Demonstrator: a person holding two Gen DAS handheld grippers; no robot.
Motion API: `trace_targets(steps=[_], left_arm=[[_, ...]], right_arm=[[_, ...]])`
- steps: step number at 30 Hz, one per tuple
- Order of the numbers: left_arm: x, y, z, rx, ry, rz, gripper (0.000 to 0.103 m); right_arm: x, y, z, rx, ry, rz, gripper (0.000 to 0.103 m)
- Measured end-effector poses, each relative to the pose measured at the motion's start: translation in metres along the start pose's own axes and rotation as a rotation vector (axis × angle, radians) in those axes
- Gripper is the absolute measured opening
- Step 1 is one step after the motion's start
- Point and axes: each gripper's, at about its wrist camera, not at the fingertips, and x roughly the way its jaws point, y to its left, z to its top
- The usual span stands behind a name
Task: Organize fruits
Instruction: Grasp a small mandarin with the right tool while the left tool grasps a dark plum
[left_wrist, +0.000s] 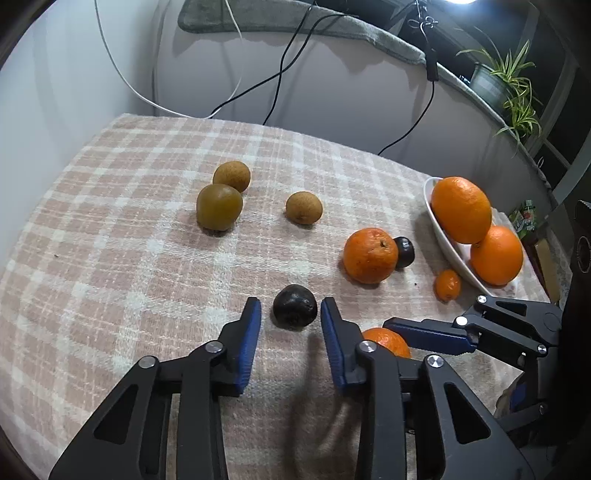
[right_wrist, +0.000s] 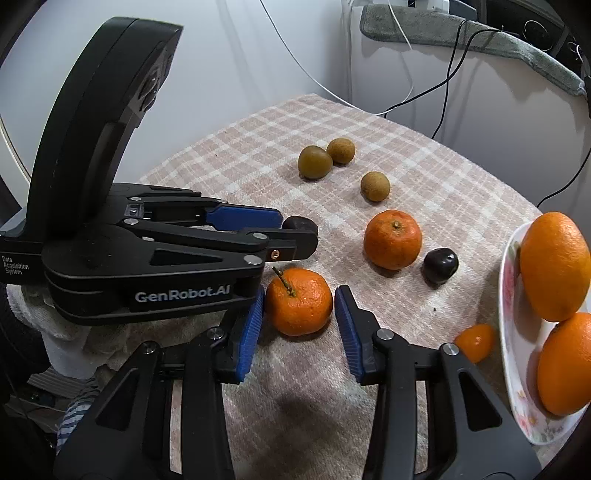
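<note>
Left claw (left_wrist: 290, 308) open, astride dark fruit (left_wrist: 294, 305) on desk (left_wrist: 110, 221). Right claw (right_wrist: 298, 308) open around mandarin (right_wrist: 298, 306). Plate (right_wrist: 511, 332) with two oranges (right_wrist: 554, 266) at 3 o'clock.

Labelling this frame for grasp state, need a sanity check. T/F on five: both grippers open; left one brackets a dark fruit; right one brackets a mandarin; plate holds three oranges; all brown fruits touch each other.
1. Both grippers are open. True: the left gripper and the right gripper each show a gap to the fruit.
2. The left gripper brackets a dark plum. True.
3. The right gripper brackets a stemmed mandarin. True.
4. The white plate holds three oranges. False: it holds two, the upper orange and the lower orange.
5. All three brown fruits touch. False: one longan sits apart from the pair.
</note>
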Motion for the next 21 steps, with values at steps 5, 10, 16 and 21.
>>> trace_targets(steps=[5,10,16,21], left_arm=[[0.002,0.001,0.0,0.008,0.008,0.001,0.028],[0.003,0.003,0.001,-0.005,0.009,-0.012,0.022],[0.0,0.002,0.001,-0.011,-0.003,-0.008,0.021],[-0.007,0.001,0.002,-0.019,-0.016,-0.019,0.021]], right_arm=[[0.005,0.0,0.002,0.002,0.009,0.003,0.04],[0.006,0.001,0.003,-0.003,0.013,0.003,0.04],[0.002,0.0,0.002,0.013,0.005,0.004,0.039],[-0.01,-0.007,0.0,0.026,-0.017,-0.001,0.039]])
